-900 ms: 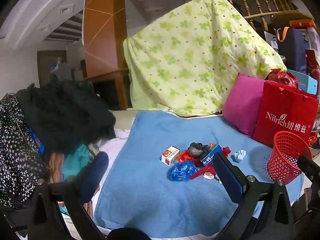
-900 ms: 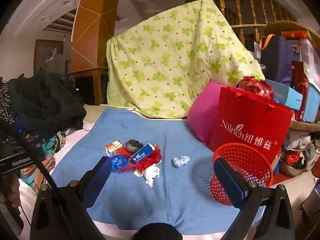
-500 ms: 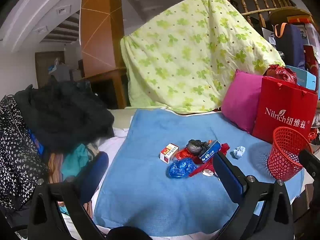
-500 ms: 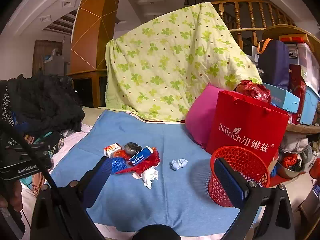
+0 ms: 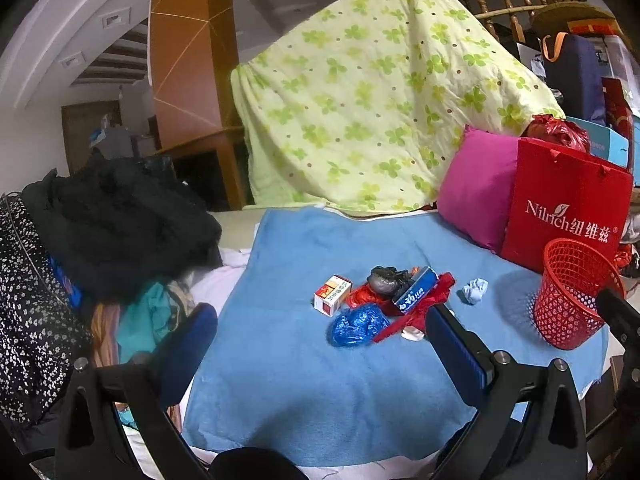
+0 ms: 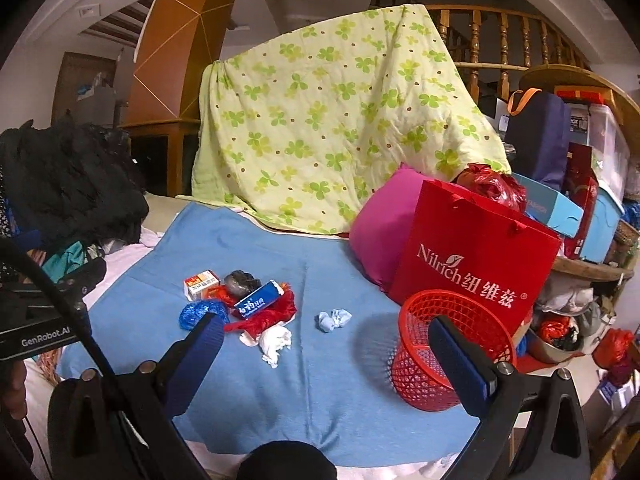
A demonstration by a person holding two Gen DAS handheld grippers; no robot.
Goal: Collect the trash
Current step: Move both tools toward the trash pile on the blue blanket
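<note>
A heap of trash lies on the blue blanket [image 5: 304, 380]: a small white and orange box [image 5: 332, 294], a crumpled blue plastic bag [image 5: 356, 326], a dark grey wad [image 5: 386, 278], a blue carton [image 5: 414, 290] on red wrapping [image 5: 434, 298], and a pale blue paper ball [image 5: 474, 290]. In the right wrist view the same heap includes a white tissue [image 6: 276, 342] and the paper ball [image 6: 334, 319]. A red mesh basket [image 6: 424, 360] stands at the blanket's right. My left gripper [image 5: 320, 344] is open, short of the heap. My right gripper [image 6: 326, 350] is open too, empty.
A red paper bag [image 6: 472, 276] and a pink cushion [image 6: 380, 232] stand behind the basket. A yellow-green quilt [image 6: 328, 128] hangs over a railing at the back. Dark clothes [image 5: 120, 220] are piled at the left. Boxes and bags crowd the far right.
Both views have drifted a little, so the trash heap and basket sit slightly higher and more to the left in frame. Both grippers stay open and empty.
</note>
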